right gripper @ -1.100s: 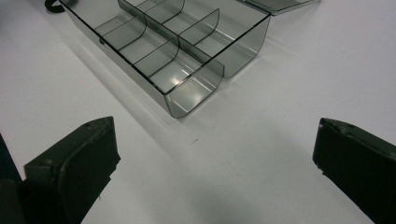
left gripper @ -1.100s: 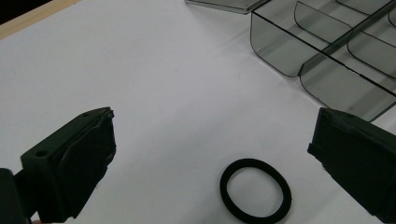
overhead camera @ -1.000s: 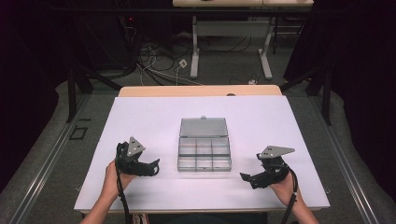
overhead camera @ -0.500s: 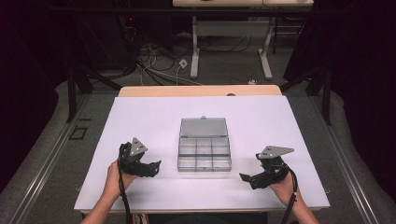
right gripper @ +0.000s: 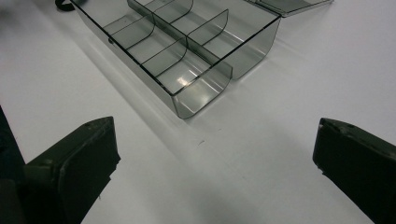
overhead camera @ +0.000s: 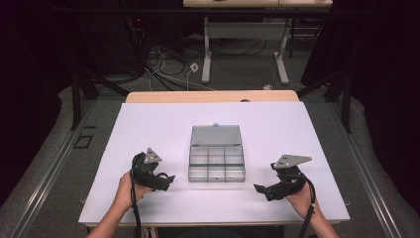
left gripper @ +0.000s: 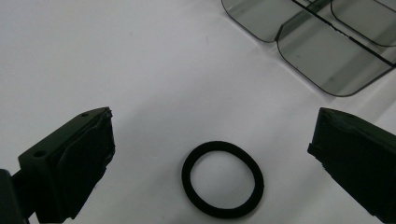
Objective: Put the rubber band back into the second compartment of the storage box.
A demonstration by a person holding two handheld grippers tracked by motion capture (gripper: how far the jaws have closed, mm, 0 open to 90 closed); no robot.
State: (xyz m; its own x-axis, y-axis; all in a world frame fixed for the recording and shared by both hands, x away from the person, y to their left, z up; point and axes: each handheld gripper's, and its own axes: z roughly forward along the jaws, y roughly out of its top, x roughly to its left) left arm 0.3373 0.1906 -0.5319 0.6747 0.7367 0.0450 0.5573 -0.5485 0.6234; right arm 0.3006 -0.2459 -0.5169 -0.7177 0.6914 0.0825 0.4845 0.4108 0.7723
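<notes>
centrally on the white surface (overhead camera: 148,129) sits a clear grey compartment box (overhead camera: 216,165), lid (overhead camera: 216,134) folded flat behind it on the far side, dividers splitting it into small cells that look empty. left gripper (overhead camera: 165,179) low over the surface just left of the box, held in the person's left hand (overhead camera: 130,187); jaws spread wide. in the left gripper view a black rubber ring (left gripper: 222,179) lies flat on the surface between the two jaws, touching neither, with a rounded corner of the box (left gripper: 322,51) beyond it at upper right. right gripper (overhead camera: 260,189) near the surface to the right of the box, in the right hand (overhead camera: 301,198), jaws also spread wide with nothing between them; its view looks toward a box corner (right gripper: 187,70), apart from the jaws.
</notes>
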